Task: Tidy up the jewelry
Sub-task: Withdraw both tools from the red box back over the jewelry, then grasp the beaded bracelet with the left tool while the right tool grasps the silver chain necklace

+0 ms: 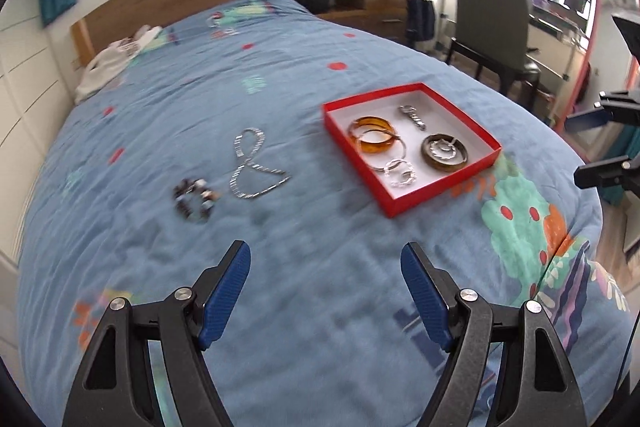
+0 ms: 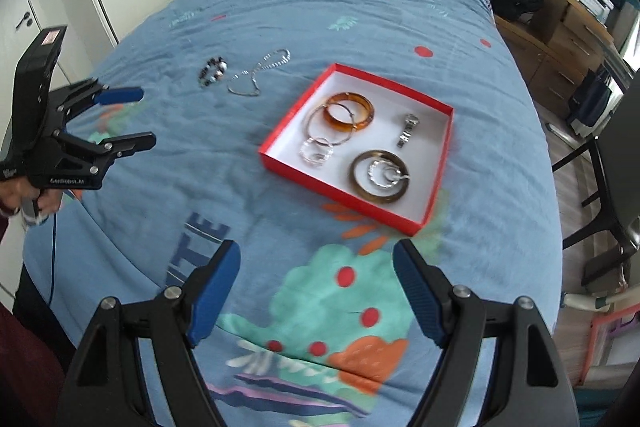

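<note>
Both hand-held grippers, left [image 1: 326,263] and right [image 2: 316,261], hang wide open and empty over bare blue bedspread [image 1: 280,67]; red box [image 1: 412,151] of bangles sits near the bed's edge, silver necklace [image 1: 252,163] and beaded bracelet [image 1: 194,201] loose beside it

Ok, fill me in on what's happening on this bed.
A person is sorting jewelry on a blue bedspread with a two-finger tool in each hand. The left tool and right tool are both open and empty, hanging above the bed. A red box already holds bangles, rings and a small silver piece. A beaded bracelet and a silver necklace lie outside it on the bedspread.
</note>
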`<move>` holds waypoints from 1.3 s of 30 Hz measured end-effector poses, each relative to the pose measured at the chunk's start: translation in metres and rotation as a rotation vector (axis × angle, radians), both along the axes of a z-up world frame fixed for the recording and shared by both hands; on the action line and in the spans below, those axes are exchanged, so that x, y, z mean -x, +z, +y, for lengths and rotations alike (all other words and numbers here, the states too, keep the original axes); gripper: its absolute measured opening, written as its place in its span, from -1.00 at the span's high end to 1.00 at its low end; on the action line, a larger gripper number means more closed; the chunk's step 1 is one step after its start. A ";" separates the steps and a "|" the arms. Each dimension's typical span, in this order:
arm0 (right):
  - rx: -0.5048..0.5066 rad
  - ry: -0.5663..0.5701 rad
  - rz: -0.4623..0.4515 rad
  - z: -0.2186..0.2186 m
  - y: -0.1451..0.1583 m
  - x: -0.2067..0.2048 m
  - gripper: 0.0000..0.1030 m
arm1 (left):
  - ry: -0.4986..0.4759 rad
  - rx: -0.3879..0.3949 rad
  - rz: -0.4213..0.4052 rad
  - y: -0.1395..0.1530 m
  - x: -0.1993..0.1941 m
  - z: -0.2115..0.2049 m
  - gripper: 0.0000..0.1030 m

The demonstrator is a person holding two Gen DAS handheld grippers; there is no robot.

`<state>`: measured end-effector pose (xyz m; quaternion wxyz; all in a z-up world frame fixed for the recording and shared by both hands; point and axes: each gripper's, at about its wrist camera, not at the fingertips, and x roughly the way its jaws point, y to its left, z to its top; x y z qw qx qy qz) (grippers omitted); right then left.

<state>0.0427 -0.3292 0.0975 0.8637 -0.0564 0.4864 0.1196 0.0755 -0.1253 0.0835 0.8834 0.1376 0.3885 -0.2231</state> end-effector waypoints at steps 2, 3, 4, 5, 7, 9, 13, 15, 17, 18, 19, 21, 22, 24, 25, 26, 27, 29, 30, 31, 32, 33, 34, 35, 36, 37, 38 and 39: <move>-0.020 0.000 -0.011 0.014 0.002 0.004 -0.52 | 0.029 -0.001 -0.018 0.004 0.008 0.013 -0.49; -0.020 0.002 -0.016 0.021 0.002 0.004 -0.52 | 0.039 -0.001 -0.023 0.004 0.011 0.018 -0.49; -0.022 0.005 -0.019 0.026 0.003 0.005 -0.52 | 0.049 0.001 -0.026 0.005 0.013 0.023 -0.49; -0.030 0.012 -0.021 0.034 0.003 0.005 -0.52 | 0.060 0.004 -0.027 0.005 0.014 0.028 -0.49; -0.043 0.022 -0.024 0.048 0.001 0.004 -0.52 | 0.076 0.012 -0.026 0.004 0.014 0.039 -0.49; -0.052 0.029 -0.024 0.059 -0.001 0.001 -0.52 | 0.091 0.016 -0.023 0.002 0.013 0.048 -0.50; -0.075 0.047 -0.022 0.081 -0.006 -0.011 -0.52 | 0.116 0.037 -0.001 -0.004 0.005 0.064 -0.51; -0.083 0.059 -0.017 0.089 -0.008 -0.019 -0.52 | 0.132 0.032 0.005 -0.009 -0.001 0.071 -0.51; -0.089 0.075 -0.011 0.098 -0.012 -0.030 -0.52 | 0.151 0.034 0.018 -0.014 -0.009 0.079 -0.51; -0.094 0.083 -0.009 0.102 -0.013 -0.037 -0.52 | 0.157 0.035 0.022 -0.016 -0.011 0.082 -0.51; -0.098 0.086 -0.007 0.105 -0.014 -0.041 -0.52 | 0.167 0.036 0.029 -0.019 -0.016 0.087 -0.51; -0.110 0.098 -0.002 0.112 -0.018 -0.056 -0.52 | 0.184 0.032 0.040 -0.025 -0.025 0.094 -0.51; -0.114 0.101 -0.001 0.115 -0.020 -0.062 -0.52 | 0.193 0.031 0.047 -0.028 -0.030 0.098 -0.51; -0.123 0.108 0.004 0.120 -0.024 -0.075 -0.52 | 0.205 0.032 0.057 -0.032 -0.040 0.105 -0.51; -0.124 0.112 0.008 0.123 -0.027 -0.084 -0.52 | 0.212 0.031 0.062 -0.035 -0.045 0.108 -0.51; -0.122 0.112 0.013 0.125 -0.030 -0.092 -0.52 | 0.218 0.031 0.066 -0.038 -0.050 0.111 -0.51; -0.120 0.112 0.018 0.127 -0.033 -0.099 -0.52 | 0.224 0.031 0.070 -0.040 -0.055 0.113 -0.51; -0.125 0.111 0.022 0.128 -0.038 -0.113 -0.52 | 0.239 0.034 0.081 -0.046 -0.066 0.119 -0.51; -0.129 0.108 0.022 0.129 -0.040 -0.120 -0.52 | 0.246 0.036 0.086 -0.049 -0.072 0.122 -0.51; -0.131 0.102 0.025 0.131 -0.043 -0.127 -0.52 | 0.251 0.040 0.092 -0.052 -0.079 0.124 -0.51; -0.136 0.096 0.031 0.132 -0.047 -0.136 -0.52 | 0.254 0.043 0.095 -0.054 -0.084 0.126 -0.51; -0.139 0.092 0.035 0.133 -0.051 -0.143 -0.52 | 0.256 0.048 0.098 -0.056 -0.089 0.127 -0.51; -0.141 0.085 0.039 0.134 -0.054 -0.150 -0.52 | 0.257 0.053 0.100 -0.058 -0.096 0.127 -0.51; -0.145 0.077 0.042 0.135 -0.058 -0.160 -0.52 | 0.258 0.058 0.102 -0.060 -0.103 0.127 -0.51; -0.149 0.073 0.044 0.136 -0.060 -0.165 -0.52 | 0.258 0.067 0.108 -0.063 -0.112 0.126 -0.51; -0.153 0.066 0.046 0.137 -0.062 -0.172 -0.52 | 0.257 0.071 0.110 -0.064 -0.117 0.126 -0.51; -0.153 0.056 0.048 0.138 -0.065 -0.181 -0.52 | 0.255 0.074 0.111 -0.066 -0.123 0.124 -0.51; -0.153 0.050 0.049 0.140 -0.067 -0.187 -0.52 | 0.252 0.076 0.112 -0.068 -0.132 0.120 -0.51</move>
